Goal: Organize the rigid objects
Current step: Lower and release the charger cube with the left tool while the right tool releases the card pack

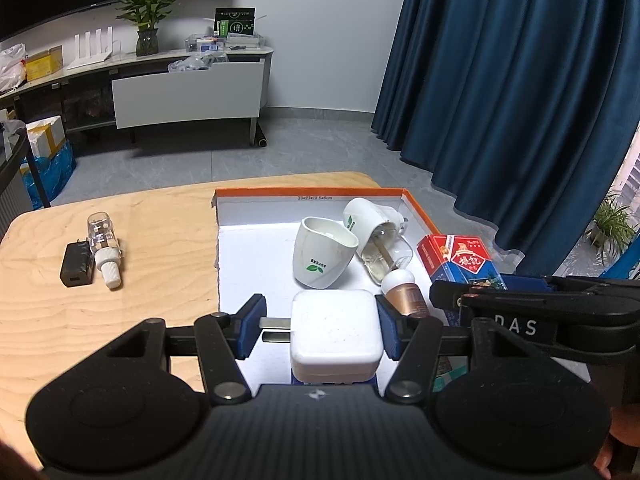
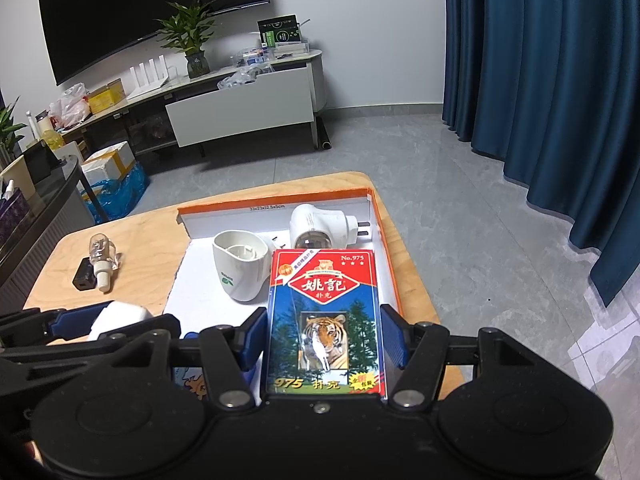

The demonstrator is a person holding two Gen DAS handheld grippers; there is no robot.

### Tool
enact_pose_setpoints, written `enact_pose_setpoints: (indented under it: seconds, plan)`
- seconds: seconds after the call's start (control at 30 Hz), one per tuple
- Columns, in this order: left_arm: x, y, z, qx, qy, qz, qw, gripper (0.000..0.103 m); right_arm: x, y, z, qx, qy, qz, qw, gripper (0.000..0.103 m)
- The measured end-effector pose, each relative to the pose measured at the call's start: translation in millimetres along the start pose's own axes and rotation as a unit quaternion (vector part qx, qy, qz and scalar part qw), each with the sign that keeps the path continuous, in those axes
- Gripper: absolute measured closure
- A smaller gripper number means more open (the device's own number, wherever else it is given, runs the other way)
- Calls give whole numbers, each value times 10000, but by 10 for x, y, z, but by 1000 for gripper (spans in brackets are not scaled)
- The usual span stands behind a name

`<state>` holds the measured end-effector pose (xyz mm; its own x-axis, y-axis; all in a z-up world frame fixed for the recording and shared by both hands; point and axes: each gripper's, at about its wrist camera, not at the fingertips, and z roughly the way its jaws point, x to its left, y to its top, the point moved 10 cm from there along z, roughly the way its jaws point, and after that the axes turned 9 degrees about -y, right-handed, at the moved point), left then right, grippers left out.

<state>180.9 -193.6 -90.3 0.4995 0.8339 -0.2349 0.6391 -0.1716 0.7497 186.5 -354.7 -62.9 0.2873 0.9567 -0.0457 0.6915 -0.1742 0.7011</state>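
My left gripper point(image 1: 318, 328) is shut on a white plug charger point(image 1: 336, 332): the prongs meet the left pad and the body meets the right pad. It hangs over the near end of the orange-rimmed box point(image 1: 312, 193). My right gripper point(image 2: 325, 334) is shut on a red and blue playing-card pack with a tiger picture point(image 2: 326, 312), held over the box's right side. Inside the box lie a white cup-shaped cover point(image 1: 320, 258), a white plug-in vaporizer with a glass bottle point(image 1: 370, 220) and a bronze bottle with a white cap point(image 1: 404, 294).
On the wooden table point(image 1: 120, 320) left of the box lie a black adapter point(image 1: 76, 266) and a clear bottle with a white cap point(image 1: 105, 244). The right gripper's black body point(image 1: 520, 320) sits close beside the left one. Beyond the table are grey floor, a TV cabinet and blue curtains.
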Motion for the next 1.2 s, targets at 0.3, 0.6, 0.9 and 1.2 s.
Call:
enact_pose_setpoints:
  seconds: [0.3, 0.6, 0.9, 1.2]
  plan:
    - [30, -8, 39, 18, 11, -21, 10000, 45, 2, 0, 104, 78, 56, 48, 9999, 31]
    - [13, -8, 150, 88, -46, -11, 9999, 45, -115, 121, 40, -206, 38, 236, 9995, 25]
    - [-233, 102, 331, 150, -312, 222, 9992, 29, -205, 271, -130, -535, -329, 32, 9980, 24]
    - [-73, 166, 91, 27, -79, 191, 9998, 22, -92, 332, -262, -598, -289, -3, 9978, 22]
